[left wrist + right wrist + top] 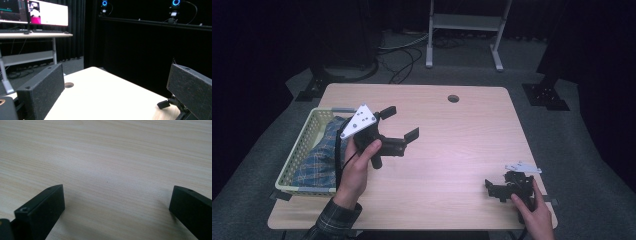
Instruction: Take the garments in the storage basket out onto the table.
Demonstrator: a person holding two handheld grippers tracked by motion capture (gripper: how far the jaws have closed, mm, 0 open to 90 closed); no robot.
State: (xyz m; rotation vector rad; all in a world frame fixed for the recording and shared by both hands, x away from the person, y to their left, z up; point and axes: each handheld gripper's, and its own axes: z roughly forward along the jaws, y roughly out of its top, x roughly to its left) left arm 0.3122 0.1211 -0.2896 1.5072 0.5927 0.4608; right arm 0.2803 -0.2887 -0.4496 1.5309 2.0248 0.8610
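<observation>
Both grippers are released: the left gripper point(401, 123) should turn back over the basket point(308, 132) and pinch the plaid cloth point(319, 157) at a raised fold, while the right gripper point(494, 190) waits low on the table point(452, 145).

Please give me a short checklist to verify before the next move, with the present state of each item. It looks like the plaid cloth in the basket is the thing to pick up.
1. Left tongs open and holding nothing: ok, jaws stand wide apart.
2. Right tongs open and holding nothing: ok, the right gripper view shows bare wood between the jaws.
3. Plaid cloth lies inside the basket: ok.
4. Left tongs aimed at the cloth: not ok, they point across the table, away from the basket.
5. Right tongs out of the way: ok, low at the near right corner.
6. How the cloth is folded, and where to grip: cannot tell.
</observation>
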